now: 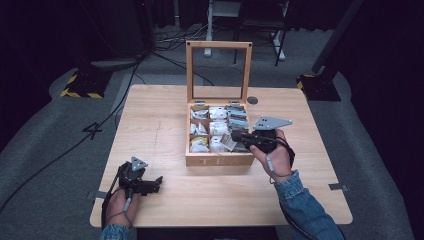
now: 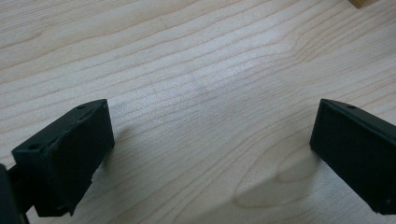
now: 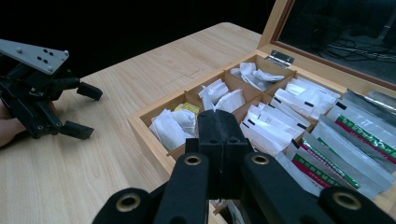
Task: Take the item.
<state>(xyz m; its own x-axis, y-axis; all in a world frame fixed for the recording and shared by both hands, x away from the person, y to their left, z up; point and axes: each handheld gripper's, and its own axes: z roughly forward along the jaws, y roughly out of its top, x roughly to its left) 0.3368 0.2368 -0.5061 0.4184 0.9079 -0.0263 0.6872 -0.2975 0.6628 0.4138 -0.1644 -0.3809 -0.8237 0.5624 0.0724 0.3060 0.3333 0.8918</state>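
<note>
Okay, wooden tea box (image 1: 218,160) sits mid-table (image 1: 160,210), glass lid (image 1: 218,70) propped upright at its far side. Right gripper (image 1: 234,136) hangs over the box's near compartments, jaws pressed together; possibly pinching a white tea bag (image 1: 227,142), too small to confirm. Left gripper (image 1: 159,182) rests on the table left of the box and nearer the person, jaws spread wide, holding nothing.
</note>
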